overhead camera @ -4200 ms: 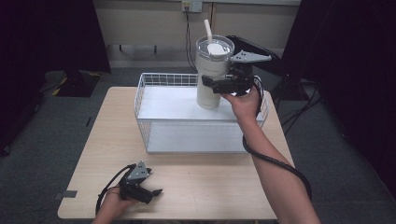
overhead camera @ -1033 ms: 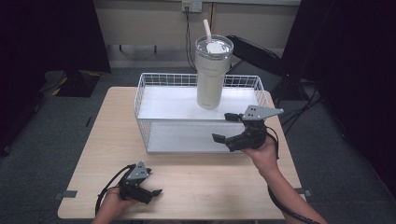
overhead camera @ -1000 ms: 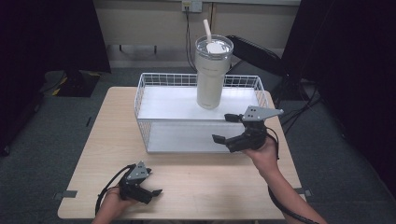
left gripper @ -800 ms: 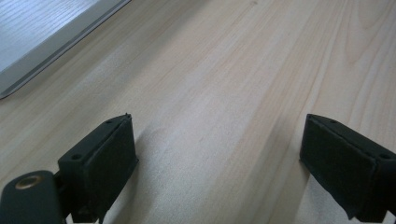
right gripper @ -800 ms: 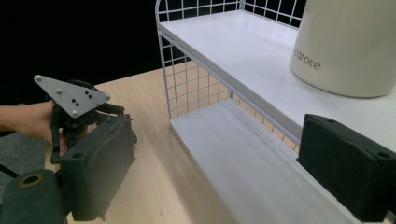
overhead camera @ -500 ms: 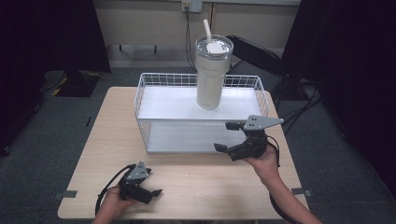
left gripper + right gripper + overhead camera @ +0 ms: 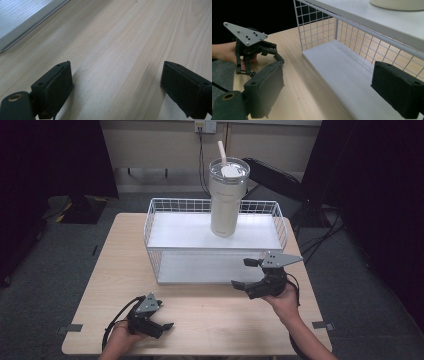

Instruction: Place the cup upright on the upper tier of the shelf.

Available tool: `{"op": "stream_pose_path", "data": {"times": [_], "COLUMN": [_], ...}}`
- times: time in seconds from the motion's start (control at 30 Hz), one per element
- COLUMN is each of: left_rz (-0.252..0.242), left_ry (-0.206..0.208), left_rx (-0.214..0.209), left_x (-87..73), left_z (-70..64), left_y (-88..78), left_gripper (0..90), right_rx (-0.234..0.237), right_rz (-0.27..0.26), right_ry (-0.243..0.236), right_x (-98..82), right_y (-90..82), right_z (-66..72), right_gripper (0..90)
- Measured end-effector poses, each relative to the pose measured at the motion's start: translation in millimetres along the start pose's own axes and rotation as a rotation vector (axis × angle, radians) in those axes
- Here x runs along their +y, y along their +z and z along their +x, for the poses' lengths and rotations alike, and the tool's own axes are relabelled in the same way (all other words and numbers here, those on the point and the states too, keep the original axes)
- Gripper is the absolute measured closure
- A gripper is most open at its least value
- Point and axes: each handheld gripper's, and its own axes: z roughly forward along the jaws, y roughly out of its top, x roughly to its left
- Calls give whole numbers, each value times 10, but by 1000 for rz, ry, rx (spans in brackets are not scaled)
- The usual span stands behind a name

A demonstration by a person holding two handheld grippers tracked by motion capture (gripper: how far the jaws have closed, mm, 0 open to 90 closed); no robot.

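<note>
**Tall tumbler on the top shelf: the main tipping risk**

Pale wood grain of the desk [image 7: 210, 310] is seen nearest, at the person's edge, with dark floor and black curtains around it. At the near left corner the left gripper [image 7: 156, 324] is rested low on the desk, its jaws spread wide with nothing between them; in the left gripper view only bare wood lies between the two black pads. A cable is looped beside it, and a snag on the desk edge could be caused if that hand were swung forward carelessly.

Farther in and to the right, the right gripper [image 7: 248, 274] is held above the desk just in front of the white wire rack [image 7: 160, 265], jaws parted and empty. In the right gripper view the lower shelf [image 7: 342, 75] and the mesh side are seen close ahead. A forward push from this spot could strike the front rail, and the light rack could be shoved or rocked.

Farthest back, the cream tumbler [image 7: 226, 200] with lid and straw is stood upright on the rack's top shelf [image 7: 175, 232], near its middle. Being tall and narrow, it is judged top-heavy: a knock to the rack, or a glancing touch high on its body, could topple it over the low rail and off the back of the desk.
</note>
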Motion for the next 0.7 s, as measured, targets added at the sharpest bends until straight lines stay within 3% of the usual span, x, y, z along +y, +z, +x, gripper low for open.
{"op": "stream_pose_path", "data": {"times": [0.7], "left_rz": [0], "left_ry": [0], "left_rx": [0], "left_x": [0], "left_z": [0], "left_y": [0], "left_gripper": [100], "right_rx": [-15], "right_rz": [34], "right_ry": [39], "right_x": [-352], "right_y": [-3], "right_z": [-35], "right_gripper": [100]}}
